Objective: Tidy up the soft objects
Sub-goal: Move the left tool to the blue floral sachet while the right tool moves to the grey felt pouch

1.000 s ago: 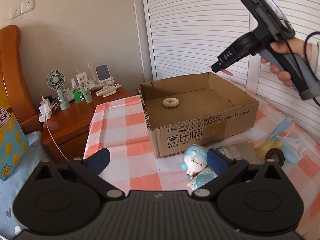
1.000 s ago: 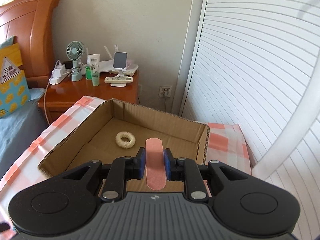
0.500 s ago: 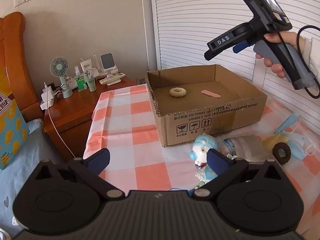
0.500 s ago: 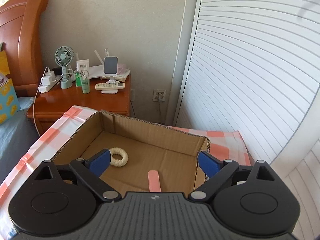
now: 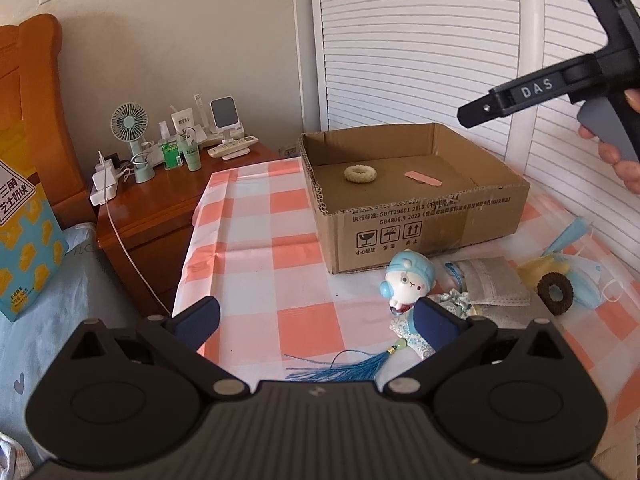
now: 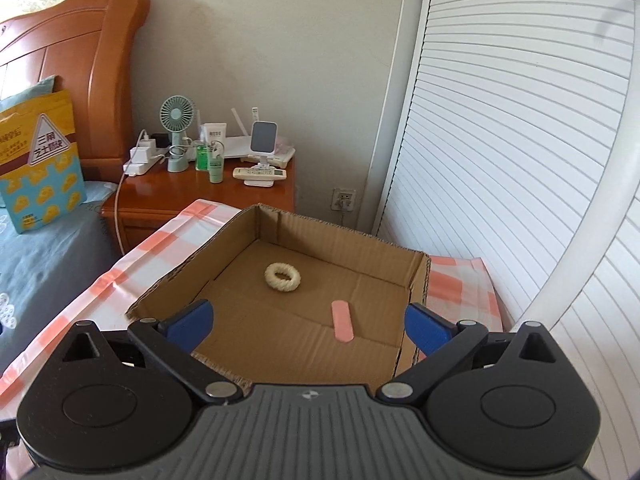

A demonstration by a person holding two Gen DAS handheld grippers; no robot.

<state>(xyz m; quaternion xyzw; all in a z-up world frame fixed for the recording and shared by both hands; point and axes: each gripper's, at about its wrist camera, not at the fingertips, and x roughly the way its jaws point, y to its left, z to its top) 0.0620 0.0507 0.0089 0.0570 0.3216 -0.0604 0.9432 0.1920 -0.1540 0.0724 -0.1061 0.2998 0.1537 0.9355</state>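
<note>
An open cardboard box [image 5: 420, 216] [image 6: 418, 280] stands on the checked tablecloth. Inside lie a cream ring [image 5: 360, 174] [image 6: 282, 277] and a pink strip [image 5: 423, 178] [image 6: 342, 321]. My right gripper [image 6: 308, 320] hovers over the box's near edge, jaws opening wide with nothing between them. My left gripper [image 5: 316, 316] stands open low over the cloth. Just past its right finger sits a plush toy in a blue hat [image 5: 408, 284]. A grey cloth pouch [image 5: 492, 280], a brown hair ring [image 5: 555, 294] and a blue face mask [image 5: 580, 268] lie to the right.
A blue tassel [image 5: 340, 370] lies on the cloth near my left gripper. A wooden nightstand [image 5: 160, 200] with a fan, bottles and chargers stands at the left beside the bed. White slatted doors [image 6: 500, 160] run behind and right of the box.
The right gripper opened and let go of the pink strip, which now lies on the box floor. That gripper then drew back from over the box.
</note>
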